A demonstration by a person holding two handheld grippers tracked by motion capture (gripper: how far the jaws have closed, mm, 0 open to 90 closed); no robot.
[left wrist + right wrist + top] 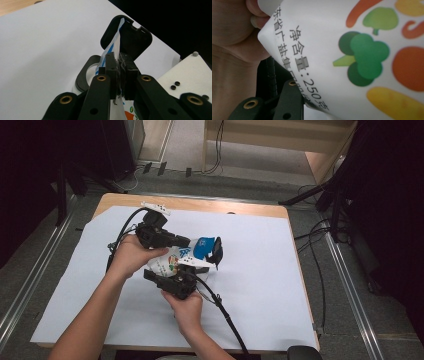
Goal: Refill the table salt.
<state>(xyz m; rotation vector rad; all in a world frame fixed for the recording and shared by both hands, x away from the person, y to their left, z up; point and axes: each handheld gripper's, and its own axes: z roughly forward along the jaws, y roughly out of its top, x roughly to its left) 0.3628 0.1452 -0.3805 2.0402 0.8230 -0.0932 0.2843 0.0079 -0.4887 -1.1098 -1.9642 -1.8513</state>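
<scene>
Pouch (175, 260) sits mid-table between both grippers. Left gripper (186, 241), at the pouch's 11 o'clock, is clamped on its top edge. Right gripper (170, 281), at 6 o'clock, presses its lower body; its jaw state cannot be told.

pouch (175, 260): smooth printed plastic | table sheet (260, 285): matt white paper

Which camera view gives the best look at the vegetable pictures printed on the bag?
The right gripper view: the bag is close up, with broccoli and carrot drawings sharp. The high view shows the bag small between both hands. The left gripper view shows its edge pinched.
</scene>
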